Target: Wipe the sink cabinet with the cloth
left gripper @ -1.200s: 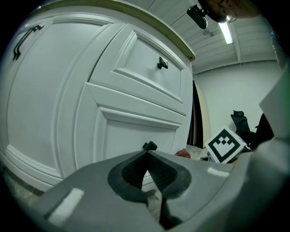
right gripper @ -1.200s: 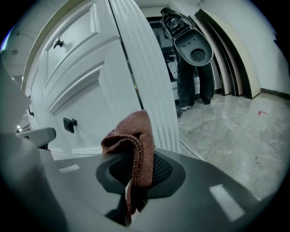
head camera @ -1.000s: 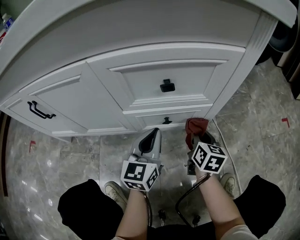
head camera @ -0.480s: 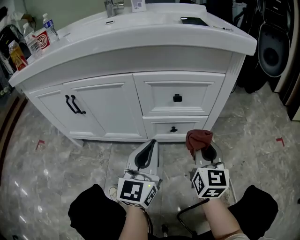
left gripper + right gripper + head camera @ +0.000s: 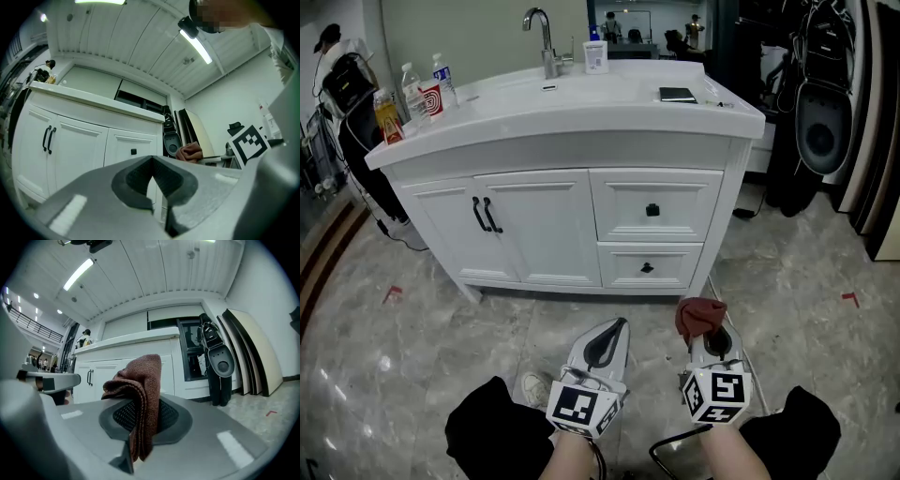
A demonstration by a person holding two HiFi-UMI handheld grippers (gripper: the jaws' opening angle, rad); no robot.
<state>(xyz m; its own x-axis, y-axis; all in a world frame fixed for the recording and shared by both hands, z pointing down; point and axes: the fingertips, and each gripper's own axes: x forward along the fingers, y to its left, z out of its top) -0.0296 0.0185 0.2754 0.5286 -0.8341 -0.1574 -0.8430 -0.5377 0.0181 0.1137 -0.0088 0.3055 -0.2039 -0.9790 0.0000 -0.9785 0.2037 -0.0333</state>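
we are holding the right gripper (image 5: 712, 336) low over the floor (image 5: 412, 328), its jaws clamped on the cloth (image 5: 699, 315). in the right gripper view the cloth (image 5: 140, 380) is pinched between the pads as a bunched fold that rises above the jaw tips and sags to one side. the left gripper (image 5: 614, 330) is just beside it. its jaws are pressed together with nothing between them, which the left gripper view (image 5: 153, 164) makes plain. the sink cabinet (image 5: 544, 225) stands well apart from both, so no wiping contact exists yet.

we think the main risk is the grip. only a folded edge seems caught, so dragging it across a painted door could pull the cloth free. because it is bunched and not spread, little fabric would meet the surface, and the hard jaw tips could touch the paint first and scuff it.

the drawer knobs (image 5: 653, 208) and the door handles (image 5: 485, 214) stick out, and a loose flap could snag on them and tug out of the jaws.

if we work along the top, the bottles (image 5: 411, 89) near the left edge and the small dark thing (image 5: 678, 94) on the right could be knocked off. the faucet (image 5: 542, 37) also stands in the way of a long sweep.
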